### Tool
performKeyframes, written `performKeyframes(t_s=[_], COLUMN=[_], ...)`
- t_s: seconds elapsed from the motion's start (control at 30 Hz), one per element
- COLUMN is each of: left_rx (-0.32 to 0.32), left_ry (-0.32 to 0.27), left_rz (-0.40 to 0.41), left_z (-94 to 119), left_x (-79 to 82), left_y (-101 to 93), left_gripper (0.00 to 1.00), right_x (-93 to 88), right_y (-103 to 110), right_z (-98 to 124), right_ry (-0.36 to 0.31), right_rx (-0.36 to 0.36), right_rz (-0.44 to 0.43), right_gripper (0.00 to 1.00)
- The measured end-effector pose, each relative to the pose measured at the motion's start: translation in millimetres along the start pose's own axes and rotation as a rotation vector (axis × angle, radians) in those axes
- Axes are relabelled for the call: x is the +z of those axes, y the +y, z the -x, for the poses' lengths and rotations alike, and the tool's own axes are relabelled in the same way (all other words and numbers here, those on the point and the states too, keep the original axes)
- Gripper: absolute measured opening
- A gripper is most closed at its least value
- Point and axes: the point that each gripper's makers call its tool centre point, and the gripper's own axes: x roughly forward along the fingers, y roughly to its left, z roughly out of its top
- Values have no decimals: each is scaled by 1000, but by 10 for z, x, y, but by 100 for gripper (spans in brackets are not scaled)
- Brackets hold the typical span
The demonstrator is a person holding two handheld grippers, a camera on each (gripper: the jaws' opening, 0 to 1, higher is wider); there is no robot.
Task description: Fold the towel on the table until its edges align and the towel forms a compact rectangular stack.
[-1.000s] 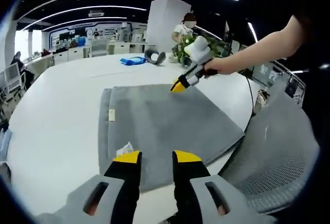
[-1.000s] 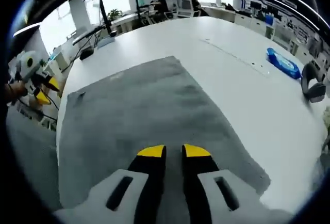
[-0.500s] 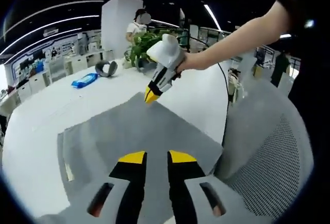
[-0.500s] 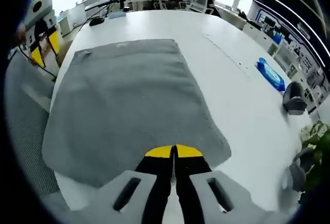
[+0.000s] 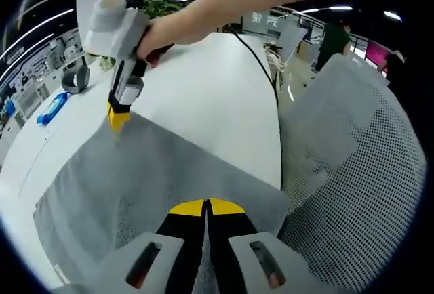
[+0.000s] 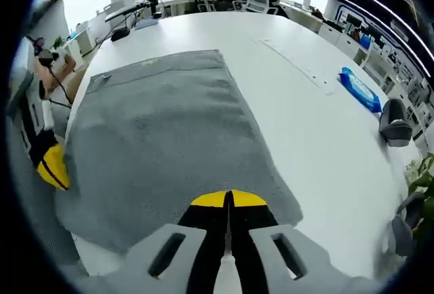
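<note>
White tabletop (image 6: 319, 138) is seen stretching through an open office, with a grey towel (image 6: 163, 138) spread flat on its near left part. In the right gripper view, the left gripper (image 6: 51, 165) is seen at the far left, at the towel's near left corner. The right gripper (image 6: 227, 199) is set at the towel's near edge, its yellow-tipped jaws pressed together on that edge. Farther right, a blue packet (image 6: 359, 91) and a grey roll (image 6: 397, 123) are lying on bare table. In the left gripper view, the left gripper (image 5: 205, 207) is shown with jaws together over the towel (image 5: 135, 179), beside a mesh chair (image 5: 366, 165)
</note>
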Motion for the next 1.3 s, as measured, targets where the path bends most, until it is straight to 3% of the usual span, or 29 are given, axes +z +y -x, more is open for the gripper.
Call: performKeyframes(t_s=[0.03, 0.17, 0.33, 0.4, 0.43, 0.47, 0.53, 0.57, 0.67, 0.7, 0.8, 0.97, 1.1, 1.3], left_rx=[5, 17, 10, -8, 13, 6, -1, -6, -31, -32, -41, -36, -4, 30], left_ry=[9, 24, 73, 123, 55, 99, 114, 132, 179, 191, 195, 174, 168, 214], left_rz=[-6, 6, 1, -49, -130, -132, -148, -179, -318, -328, -406, -327, -312, -267], left_z=[-28, -122, -195, -220, -235, -212, -237, -235, -240, -240, -242, -225, -212, -149], left_x=[-11, -45, -175, -284, -177, -236, -226, -224, -218, -221, -216, -228, -243, -315], left_y=[-8, -74, -181, -232, -208, -217, -231, -233, -256, -259, -277, -276, -285, -266], left_gripper=[1, 1, 1, 1, 1, 1, 1, 1, 1, 1, 1, 1, 1, 1], right_x=[22, -74, -73, -72, -75, -79, -81, -78, -59, -61, -61, -68, -73, -87], right_y=[97, 218, 230, 224, 223, 228, 226, 230, 252, 257, 260, 237, 237, 260], right_z=[-38, -166, -204, -210, -208, -211, -213, -214, -235, -244, -256, -241, -234, -242], right_ry=[6, 123, 163, 176, 186, 201, 222, 250, 298, 330, 367, 344, 337, 406], right_rx=[33, 35, 14, 11, 5, -8, -22, -38, -109, -121, -118, -92, -111, -169], right_rz=[-23, 128, 150, 164, 149, 136, 172, 258, 380, 443, 500, 405, 330, 395], right_gripper=[0, 0, 0, 0, 0, 0, 0, 0, 0, 0, 0, 0, 0, 0])
